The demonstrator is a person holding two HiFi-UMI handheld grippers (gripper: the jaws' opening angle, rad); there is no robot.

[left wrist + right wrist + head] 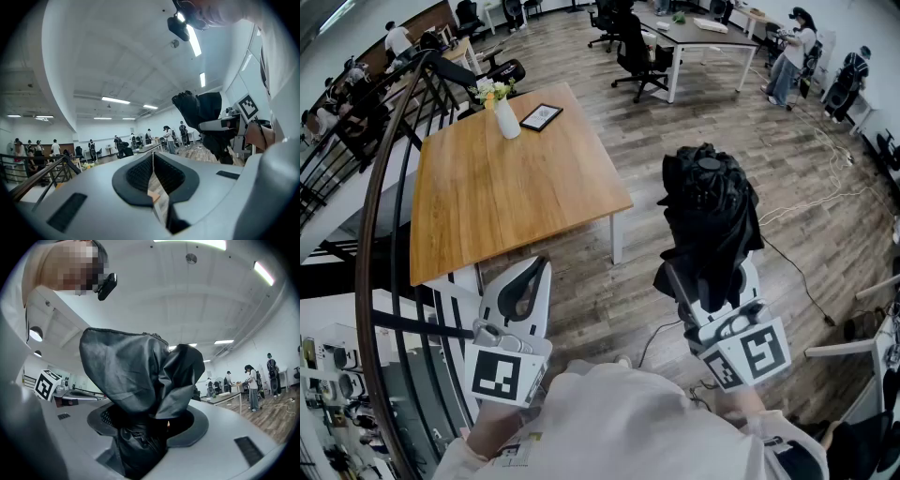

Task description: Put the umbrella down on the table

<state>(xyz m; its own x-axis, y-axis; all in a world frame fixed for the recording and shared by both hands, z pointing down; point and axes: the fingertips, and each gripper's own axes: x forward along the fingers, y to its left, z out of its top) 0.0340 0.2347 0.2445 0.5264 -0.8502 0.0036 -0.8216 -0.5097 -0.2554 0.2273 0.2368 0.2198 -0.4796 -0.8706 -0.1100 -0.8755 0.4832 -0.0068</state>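
A folded black umbrella (708,216) stands upright in my right gripper (712,272), whose jaws are shut on its lower part. It hangs over the wood floor, to the right of the wooden table (487,202) and apart from it. In the right gripper view the umbrella's fabric (140,376) bulges out of the right gripper (145,420) and hides the pads. My left gripper (537,270) is low at the left near the table's front edge, shut with nothing in it. From the left gripper (152,159) view, the umbrella (197,110) shows at the right.
On the table's far side stand a white vase with flowers (505,116) and a small picture frame (541,116). A dark curved stair railing (370,244) runs along the left. Office chairs (637,56), another table, people (787,56) and floor cables (825,187) lie beyond.
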